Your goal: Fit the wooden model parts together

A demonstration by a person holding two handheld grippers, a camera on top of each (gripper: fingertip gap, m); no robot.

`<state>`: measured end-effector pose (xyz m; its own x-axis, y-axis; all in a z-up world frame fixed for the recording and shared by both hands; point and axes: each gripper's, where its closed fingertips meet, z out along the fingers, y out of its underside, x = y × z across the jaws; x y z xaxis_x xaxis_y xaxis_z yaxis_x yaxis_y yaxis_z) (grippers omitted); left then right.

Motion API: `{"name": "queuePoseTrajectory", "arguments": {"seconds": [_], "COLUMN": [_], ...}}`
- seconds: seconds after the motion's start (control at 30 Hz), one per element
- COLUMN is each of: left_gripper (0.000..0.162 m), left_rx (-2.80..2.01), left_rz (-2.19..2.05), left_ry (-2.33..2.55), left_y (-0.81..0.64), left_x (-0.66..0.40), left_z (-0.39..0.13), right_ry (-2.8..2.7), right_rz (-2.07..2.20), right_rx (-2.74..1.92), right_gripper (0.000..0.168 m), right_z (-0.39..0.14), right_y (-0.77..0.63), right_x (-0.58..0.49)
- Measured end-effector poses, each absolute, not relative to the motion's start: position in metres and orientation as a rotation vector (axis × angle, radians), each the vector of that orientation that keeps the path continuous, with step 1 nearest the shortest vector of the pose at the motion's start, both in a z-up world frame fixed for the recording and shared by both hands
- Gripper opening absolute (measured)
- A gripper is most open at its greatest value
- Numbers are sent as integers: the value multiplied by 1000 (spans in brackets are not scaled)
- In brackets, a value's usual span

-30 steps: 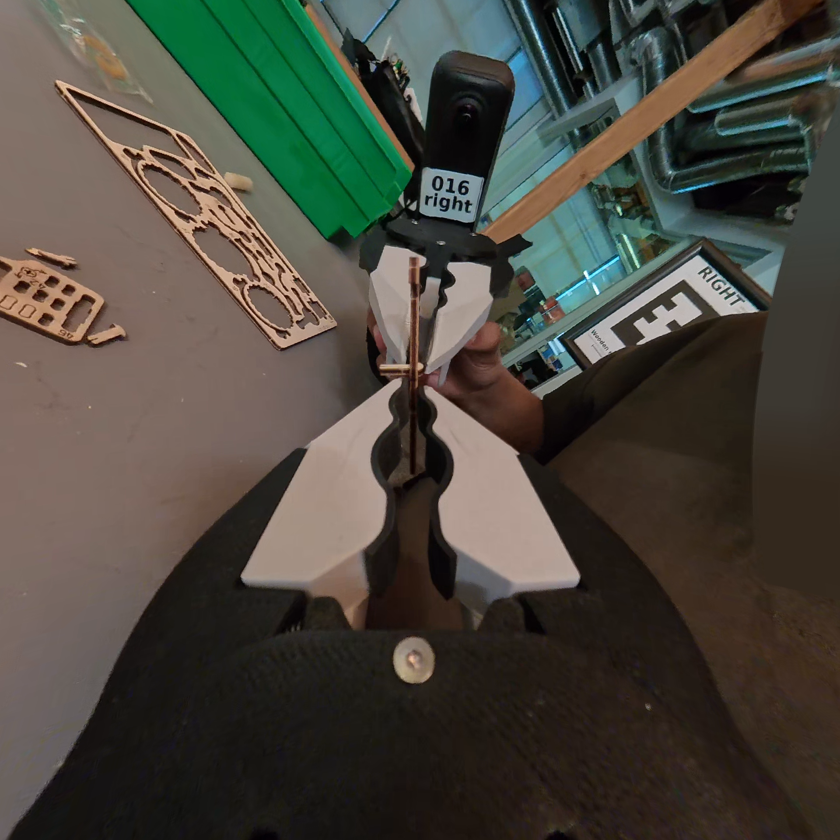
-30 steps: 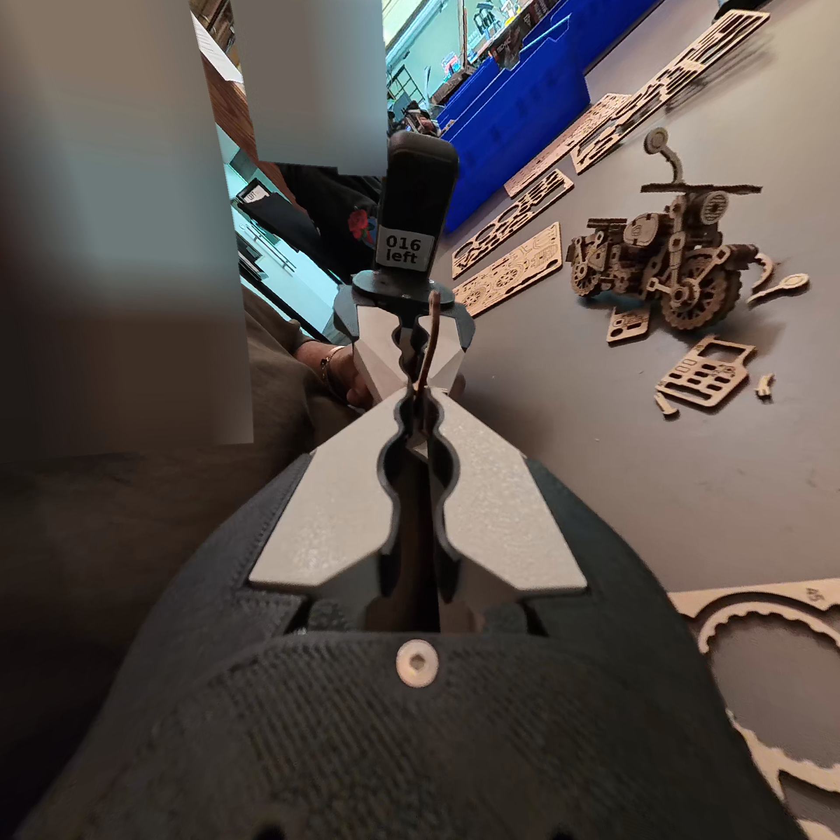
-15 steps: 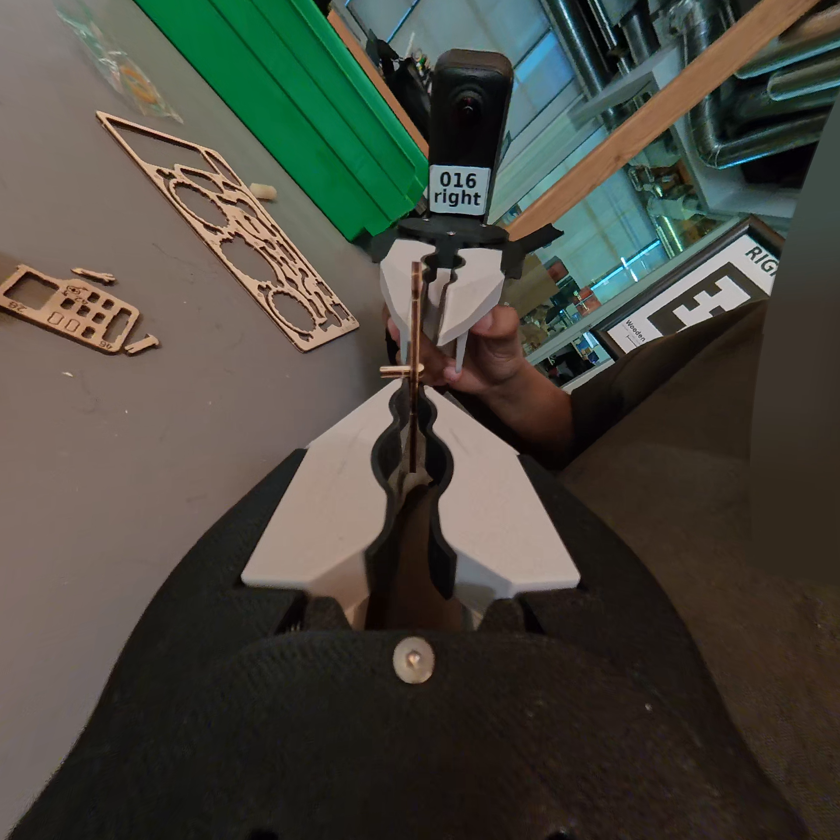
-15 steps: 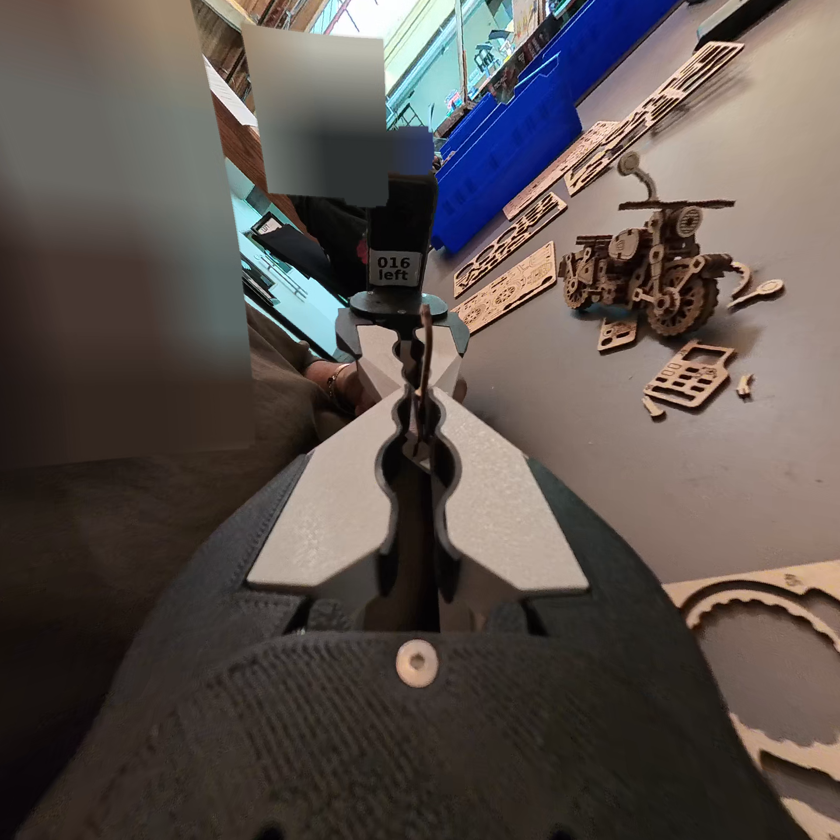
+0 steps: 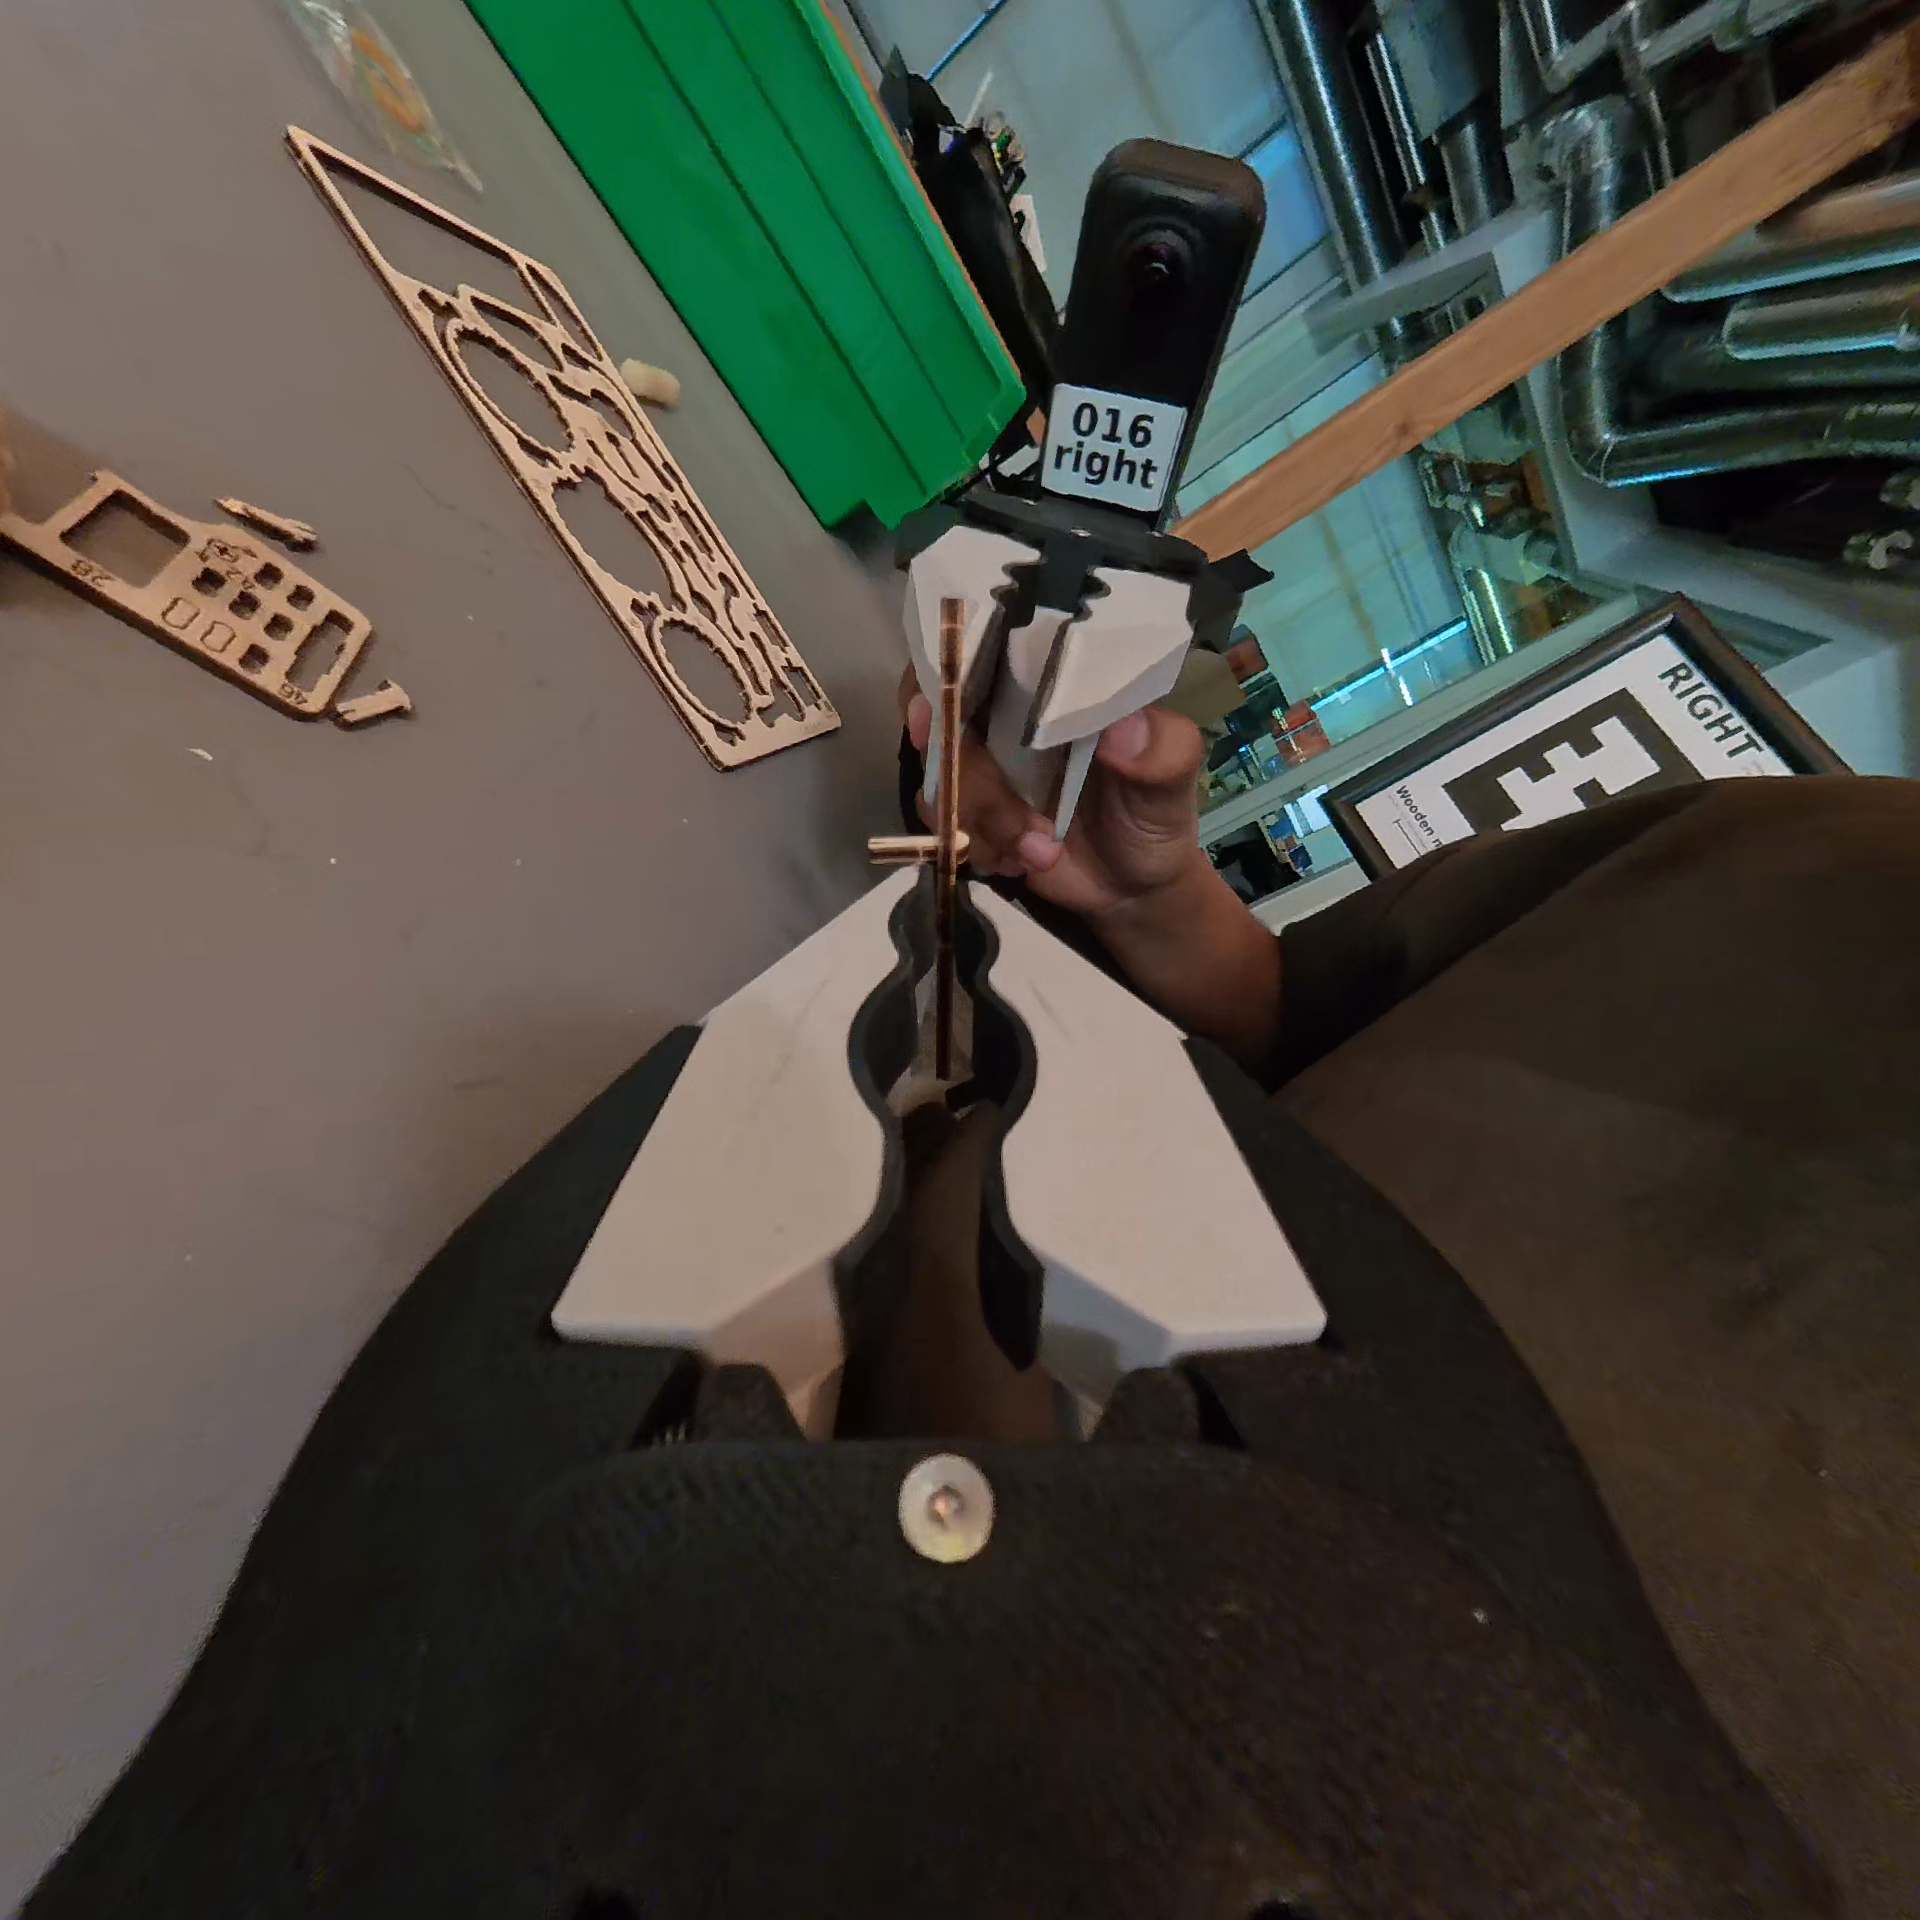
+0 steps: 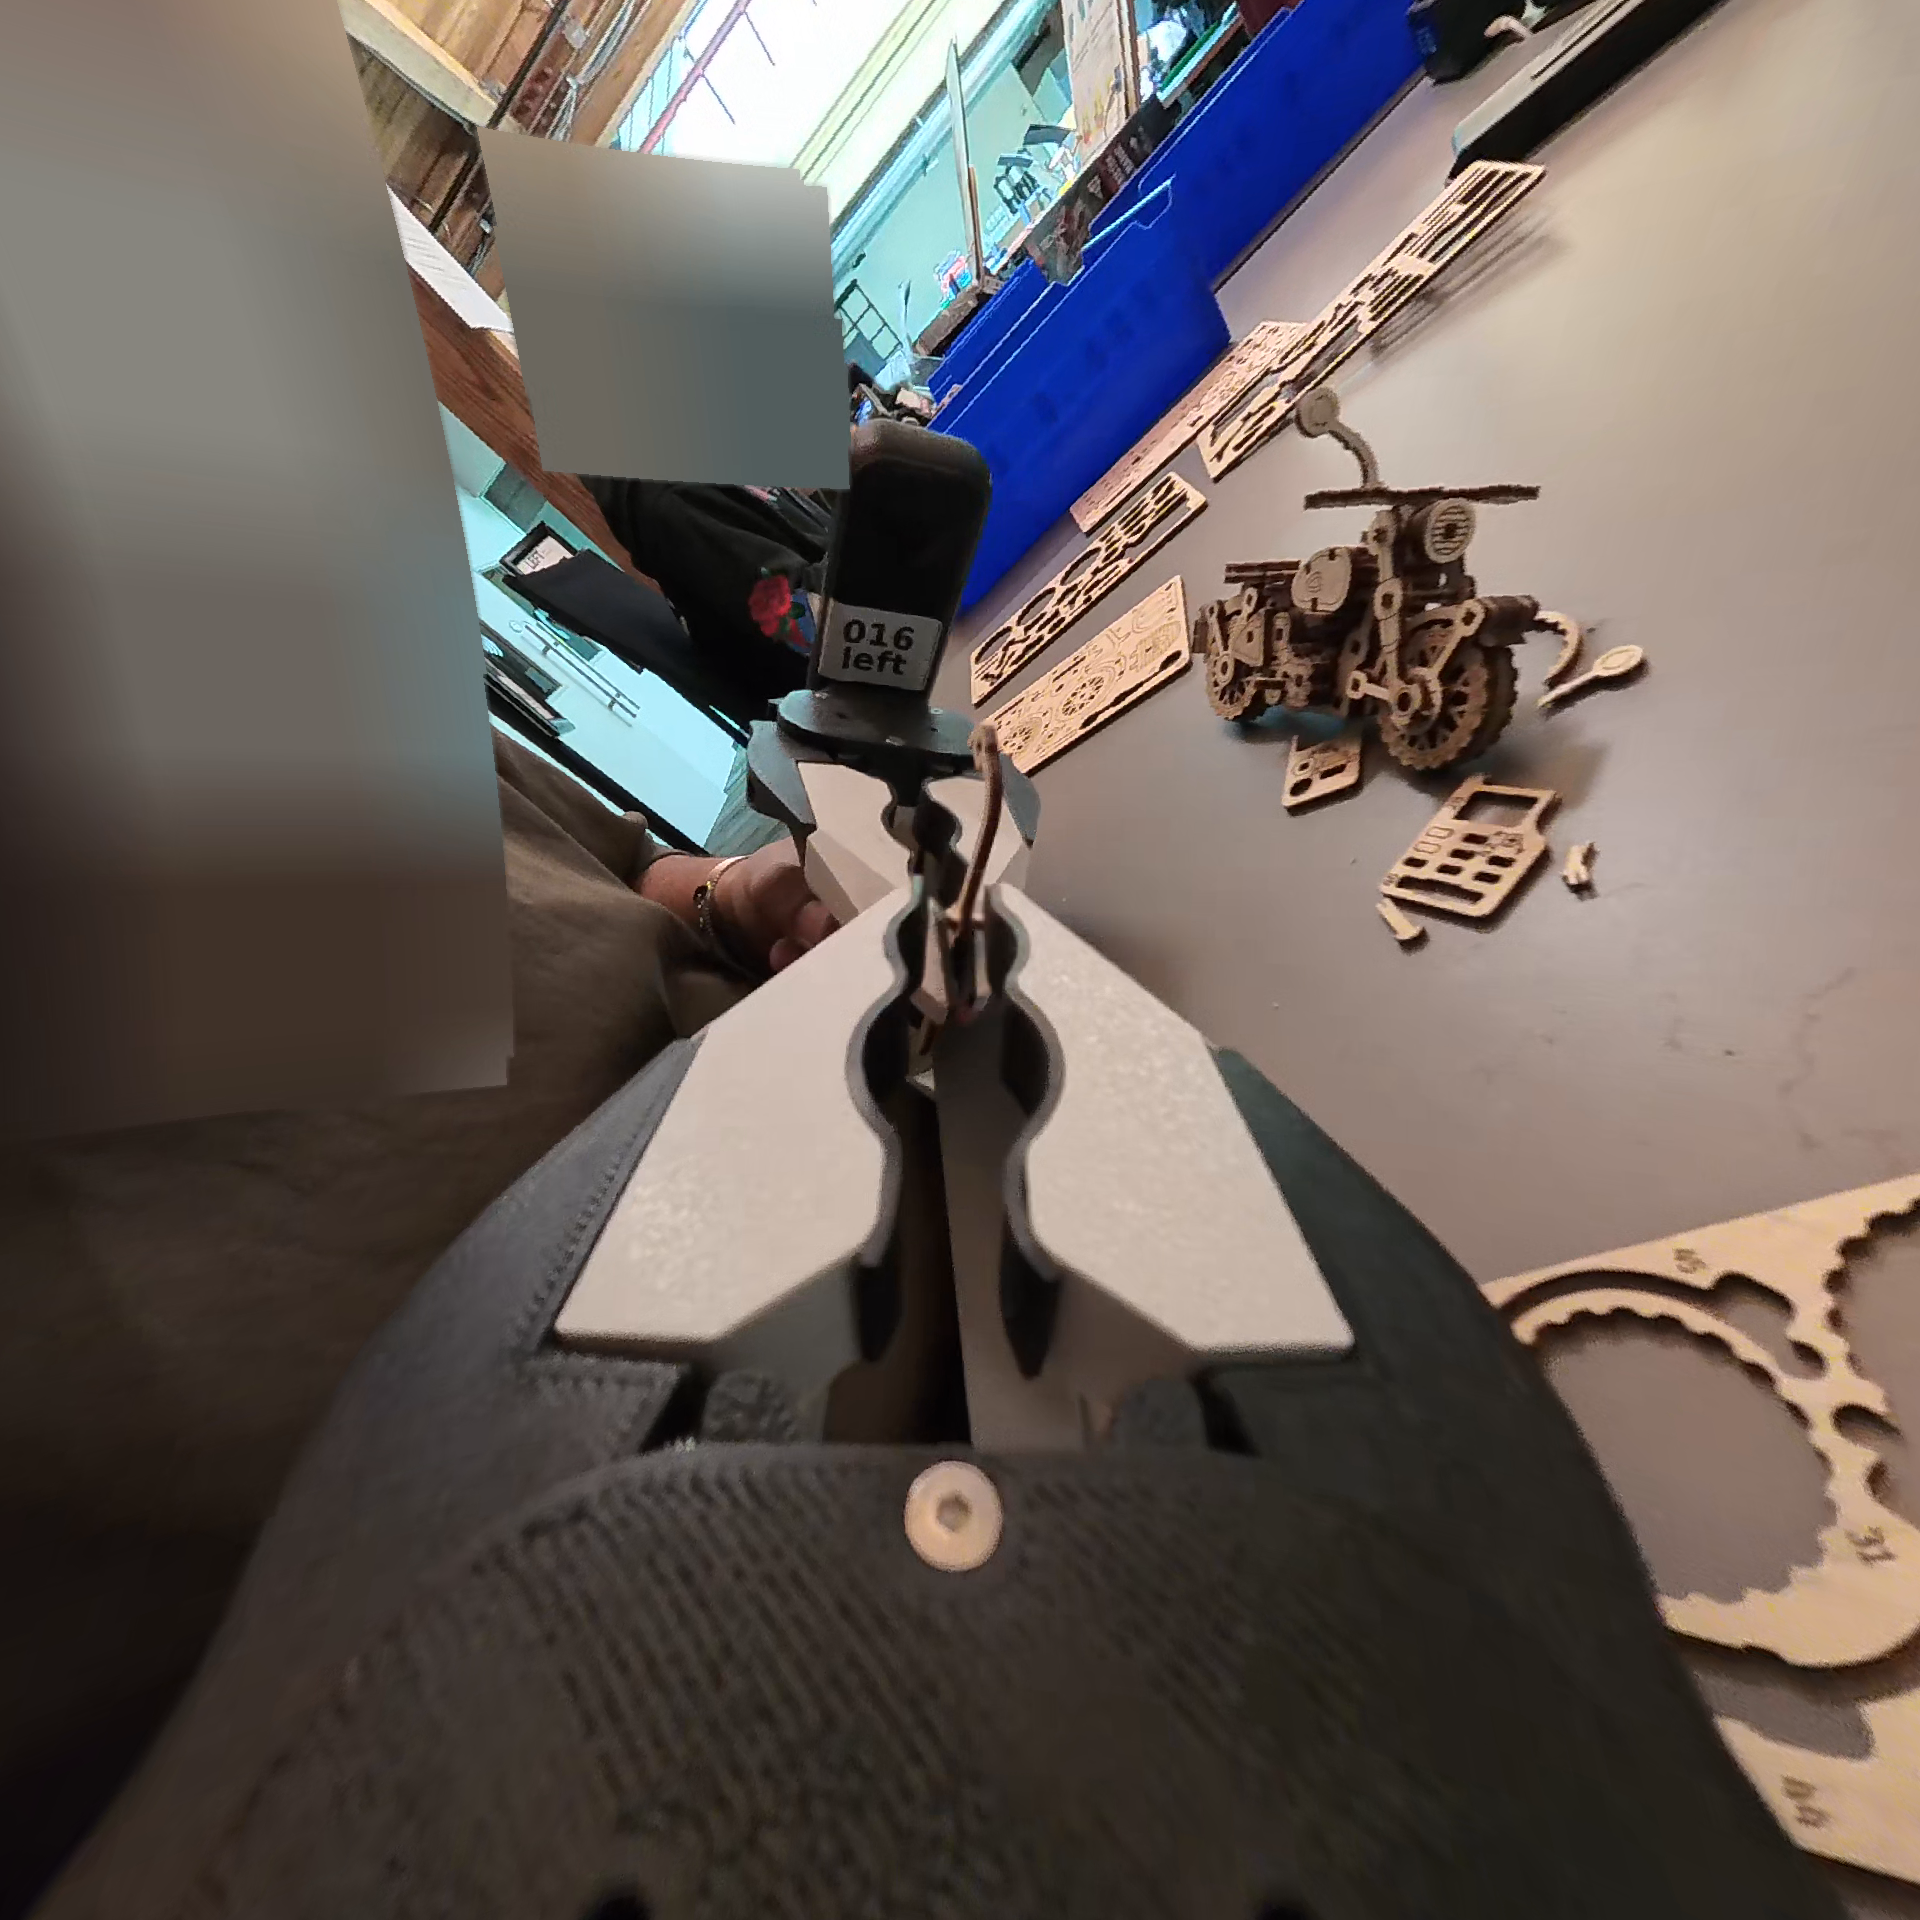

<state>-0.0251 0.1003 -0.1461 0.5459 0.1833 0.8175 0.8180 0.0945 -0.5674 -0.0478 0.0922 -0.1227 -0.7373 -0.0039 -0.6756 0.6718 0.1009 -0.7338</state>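
In the left wrist view, the left gripper (image 5: 943, 894) fills the foreground, its two white fingers (image 5: 769, 1122) drawn close and clamped on a thin wooden strip (image 5: 948, 790) seen edge-on. The strip stands up out of the fingertips, and a short wooden peg (image 5: 902, 849) crosses it just above them. Just beyond, the right gripper (image 5: 992, 790) faces back toward the camera, held by a hand (image 5: 1117, 821); its claw is parted a little, with the upper end of the strip in front of its near finger, and contact cannot be made out. To the left, on the grey table (image 5: 312, 1039), lie a small flat cut-out panel (image 5: 197, 608) with square holes and, farther off, a long punched-out wooden sheet (image 5: 582, 468). A green bin (image 5: 758, 239) sits behind the sheet.

In the right wrist view, the right gripper (image 6: 951, 935) has its fingers narrowly apart around a curved wooden piece (image 6: 982, 821) and the tips of the left gripper's fingers (image 6: 862, 842), which point straight at it. Whether the right claw presses on the wood is unclear. At the near right edge lies part of a gear-holed wooden sheet (image 6: 1704, 1382). Farther out on the table stands a partly built wooden motorcycle model (image 6: 1371, 634), with loose small pieces (image 6: 1465, 852) beside it. More flat part sheets (image 6: 1091, 665) lie beyond, in front of a blue bin (image 6: 1091, 374).
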Motion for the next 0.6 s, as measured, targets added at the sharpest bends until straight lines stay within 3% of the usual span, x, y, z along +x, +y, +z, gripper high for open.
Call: {"name": "queuePoseTrajectory", "arguments": {"seconds": [0.4, 0.6], "left_gripper": [0, 0], "left_rx": [-1432, -1441], "left_rz": [-681, -687], "left_ry": [-920, -917], "left_y": [107, 111], "left_x": [-17, -14], "left_z": [-148, -149], "right_ry": [1820, 1785], "right_rz": [-1637, -1599], "right_rx": [698, 736], "right_gripper": [11, 2], "right_z": [-128, -131], "right_y": [82, 80], "right_x": [-45, -44]}}
